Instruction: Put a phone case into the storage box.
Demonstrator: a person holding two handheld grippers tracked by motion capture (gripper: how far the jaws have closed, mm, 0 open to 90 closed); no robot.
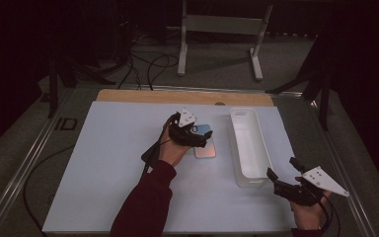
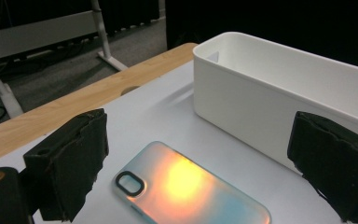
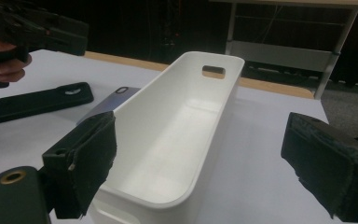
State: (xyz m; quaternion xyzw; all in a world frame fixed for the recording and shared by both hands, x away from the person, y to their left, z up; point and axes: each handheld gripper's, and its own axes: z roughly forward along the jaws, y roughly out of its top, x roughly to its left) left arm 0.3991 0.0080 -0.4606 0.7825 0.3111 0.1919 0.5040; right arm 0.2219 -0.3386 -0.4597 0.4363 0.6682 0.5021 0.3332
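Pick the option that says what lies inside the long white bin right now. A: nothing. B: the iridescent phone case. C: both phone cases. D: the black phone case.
A: the white bin shows a bare floor, while the iridescent phone case and the black phone case lie on the table beside it.

The room is dim; floor and background sink into near-black, while the pale blue-white surface (image 1: 108,163) catches soft overhead light. A warm orange glare blooms on the frosted translucent phone case (image 2: 186,191) (left gripper view). The long white plastic bin (image 3: 177,135) shades its own interior. The near black padded fingers (image 2: 72,163) look soft-edged and grainy.
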